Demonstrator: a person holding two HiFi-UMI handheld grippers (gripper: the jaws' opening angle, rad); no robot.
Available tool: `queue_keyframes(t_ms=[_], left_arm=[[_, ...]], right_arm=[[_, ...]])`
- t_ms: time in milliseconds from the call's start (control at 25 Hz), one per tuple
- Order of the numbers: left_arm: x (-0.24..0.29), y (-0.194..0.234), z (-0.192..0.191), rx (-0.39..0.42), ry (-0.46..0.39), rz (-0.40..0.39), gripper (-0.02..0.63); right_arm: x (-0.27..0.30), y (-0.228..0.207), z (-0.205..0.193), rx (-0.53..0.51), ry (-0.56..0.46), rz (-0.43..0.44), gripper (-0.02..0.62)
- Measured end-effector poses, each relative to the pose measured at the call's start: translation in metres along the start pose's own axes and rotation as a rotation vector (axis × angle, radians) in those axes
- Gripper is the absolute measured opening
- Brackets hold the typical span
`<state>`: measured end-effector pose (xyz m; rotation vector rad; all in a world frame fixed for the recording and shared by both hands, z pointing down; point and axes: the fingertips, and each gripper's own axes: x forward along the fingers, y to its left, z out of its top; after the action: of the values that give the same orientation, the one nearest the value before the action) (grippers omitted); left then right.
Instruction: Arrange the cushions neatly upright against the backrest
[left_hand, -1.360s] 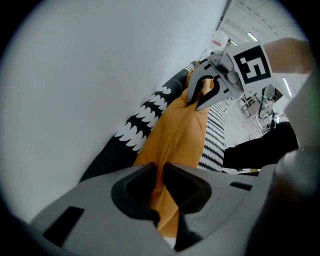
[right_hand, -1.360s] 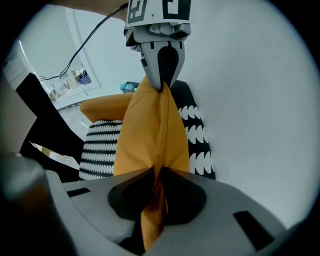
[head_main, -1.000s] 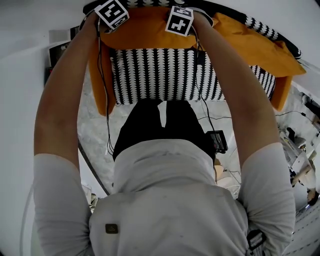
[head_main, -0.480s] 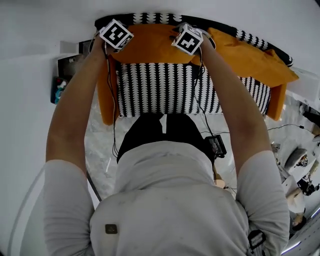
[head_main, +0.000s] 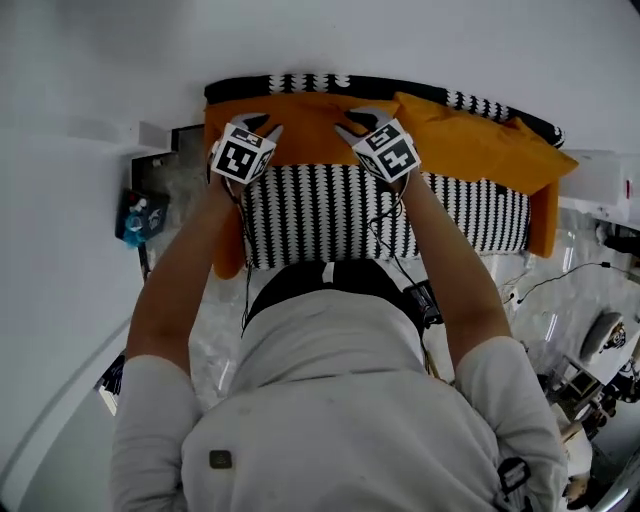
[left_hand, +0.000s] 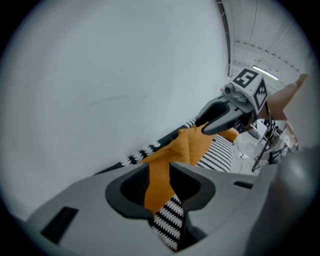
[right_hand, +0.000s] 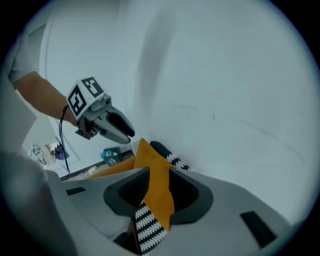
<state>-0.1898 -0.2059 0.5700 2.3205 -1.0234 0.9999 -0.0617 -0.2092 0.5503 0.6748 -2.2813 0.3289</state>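
Leaning against the backrest (head_main: 330, 83), the left cushion (head_main: 305, 135) touches the right cushion (head_main: 480, 140)

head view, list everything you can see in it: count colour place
sofa: 1, black-and-white patterned with orange sides, against the wall
cushions: 2, orange, leaning along the backrest, second one to the right
wall: 1, white, behind sofa
floor: 1, pale, round the sofa
blue object: 1, blue, on floor left of sofa, too small to identify
white unit: 1, white, at sofa's right end
person: 1, pale top, dark trousers, facing sofa
left gripper: 1, grey, above the left cushion, jaws apart, just eased in after opening, nothing gripped
right gripper: 1, grey, above same cushion, jaws just been opening, nothing gripped
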Motion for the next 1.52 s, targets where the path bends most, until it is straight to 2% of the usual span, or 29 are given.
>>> queue_keyframes(t_ms=[120,280,480,680,1080,1520], left_arm=[[-0.034,-0.019,0.016,-0.031,-0.101,0.024,0.113],[-0.077,-0.042,0.03,-0.067,-0.217,0.041,0.092],[-0.133,-0.057,0.041,-0.104,-0.383,0.09,0.041],[-0.178,-0.067,0.045,-0.164,-0.496,0.132,0.015],[-0.196,-0.092,0.065,-0.106,-0.575,0.156,0.009],[-0.232,-0.165,0.099,-0.042,-0.658,0.211,0.009]], right_arm=[[-0.041,0.017,0.025,0.027,-0.123,-0.029,0.128],[-0.088,0.041,0.048,-0.01,-0.233,-0.077,0.077],[-0.14,0.062,0.056,0.057,-0.359,-0.152,0.049],[-0.179,0.079,0.06,0.082,-0.441,-0.219,0.031],[-0.207,0.088,0.06,0.089,-0.494,-0.27,0.027],[-0.279,0.086,0.046,0.04,-0.559,-0.282,0.026]])
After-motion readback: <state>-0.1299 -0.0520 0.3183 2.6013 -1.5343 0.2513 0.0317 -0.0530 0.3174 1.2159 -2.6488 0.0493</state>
